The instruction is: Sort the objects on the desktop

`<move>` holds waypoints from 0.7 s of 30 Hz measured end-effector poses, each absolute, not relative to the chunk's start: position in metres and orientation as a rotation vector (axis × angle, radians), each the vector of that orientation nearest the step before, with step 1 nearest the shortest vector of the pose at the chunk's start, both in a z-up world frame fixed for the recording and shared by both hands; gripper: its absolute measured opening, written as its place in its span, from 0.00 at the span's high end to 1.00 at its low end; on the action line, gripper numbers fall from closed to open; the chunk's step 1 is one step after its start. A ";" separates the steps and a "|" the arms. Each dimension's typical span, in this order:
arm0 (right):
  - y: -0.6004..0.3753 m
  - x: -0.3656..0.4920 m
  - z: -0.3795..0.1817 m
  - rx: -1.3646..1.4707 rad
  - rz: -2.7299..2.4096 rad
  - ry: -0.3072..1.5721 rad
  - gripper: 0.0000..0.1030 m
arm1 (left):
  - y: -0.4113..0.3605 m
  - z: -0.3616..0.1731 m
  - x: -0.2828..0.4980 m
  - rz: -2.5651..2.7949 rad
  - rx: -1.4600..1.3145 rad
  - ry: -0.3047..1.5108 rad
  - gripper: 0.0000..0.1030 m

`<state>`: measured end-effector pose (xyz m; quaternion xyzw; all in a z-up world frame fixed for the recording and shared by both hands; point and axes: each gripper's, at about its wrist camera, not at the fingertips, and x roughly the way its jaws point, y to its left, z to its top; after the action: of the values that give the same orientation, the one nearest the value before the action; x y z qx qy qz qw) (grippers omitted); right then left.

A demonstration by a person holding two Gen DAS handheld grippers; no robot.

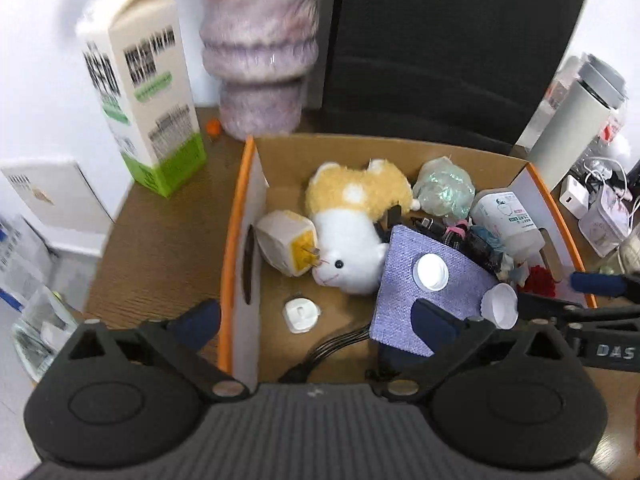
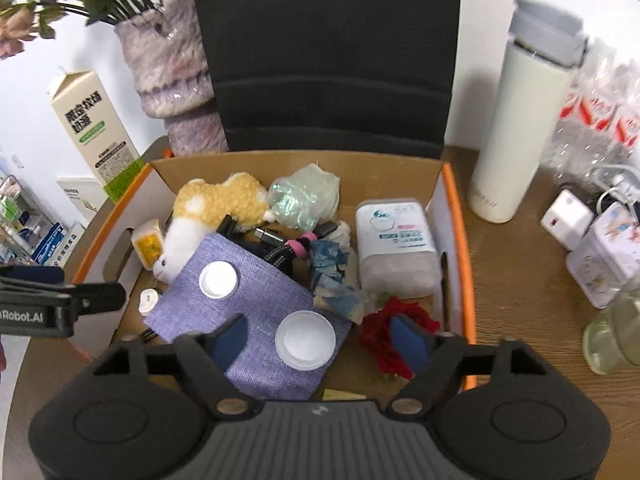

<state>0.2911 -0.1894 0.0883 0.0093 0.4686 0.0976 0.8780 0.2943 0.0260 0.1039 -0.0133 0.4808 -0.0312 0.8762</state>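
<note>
Hovering over the cardboard box [image 2: 454, 216], both grippers' fingers wide, empty; "Robot.AI" on left gripper [image 2: 314, 334].

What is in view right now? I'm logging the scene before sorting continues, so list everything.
cardboard box: 1, brown with orange rim, centre of the desk
purple cloth: 1, in box, front
white caps: 2, on the cloth
plush toy: 1, yellow and white, in box, left
white bottle: 1, lying in box, right
red flower: 1, box front right
carton: 1, white and green, left of box
vase: 1, purple, behind box
flask: 1, cream, right of box
left gripper: open, over the box
right gripper: open, over the cloth
</note>
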 end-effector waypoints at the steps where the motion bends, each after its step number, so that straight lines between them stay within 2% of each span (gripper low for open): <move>1: -0.190 0.285 0.092 0.011 0.195 0.962 0.18 | 0.024 0.107 0.290 -0.068 -0.020 0.994 0.00; 6: -0.202 0.257 0.111 0.040 0.155 0.877 0.15 | 0.021 0.121 0.264 -0.063 -0.015 0.928 0.00; 11: -0.200 0.224 0.117 0.056 0.140 0.765 0.09 | 0.017 0.129 0.225 -0.068 -0.019 0.769 0.00; 16: -0.194 0.183 0.109 0.054 0.150 0.648 0.01 | 0.009 0.115 0.185 -0.044 0.023 0.689 0.00; 21: -0.197 0.141 0.094 0.102 0.193 0.583 0.00 | 0.014 0.093 0.145 0.006 0.017 0.662 0.00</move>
<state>0.1411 -0.1974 0.0941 0.0503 0.2868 0.0949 0.9520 0.1447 0.0140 0.0926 0.0082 0.3250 0.0028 0.9457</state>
